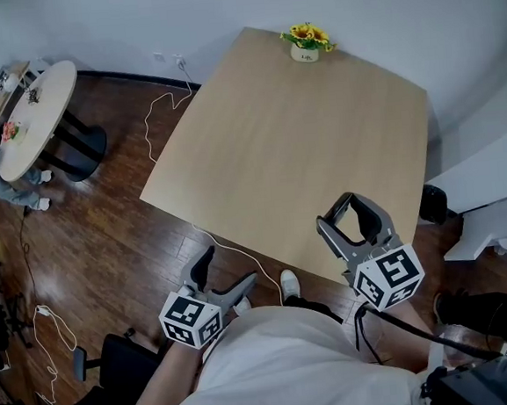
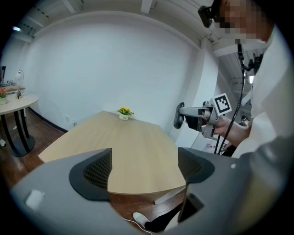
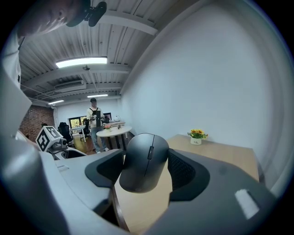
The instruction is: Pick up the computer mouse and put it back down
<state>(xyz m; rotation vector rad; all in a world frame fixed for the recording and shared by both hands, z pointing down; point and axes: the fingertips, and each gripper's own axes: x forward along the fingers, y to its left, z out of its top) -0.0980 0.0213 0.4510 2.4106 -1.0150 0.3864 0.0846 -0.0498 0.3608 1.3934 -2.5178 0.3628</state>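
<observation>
While your right gripper [image 1: 353,215] hangs over the table's [image 1: 300,131] near edge in the head view, the left gripper view shows your left gripper [image 2: 144,172] parted and empty. In the right gripper view, the jaws clamp the computer mouse [image 3: 143,160], which lies lengthwise along them with the table below.

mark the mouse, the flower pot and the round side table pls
mouse [image 3: 142,163]: right gripper view, middle of its dark top shell.
flower pot [image 1: 307,53]: head view, white pot body under the flowers.
round side table [image 1: 50,100]: head view, bare part of the tabletop.
</observation>
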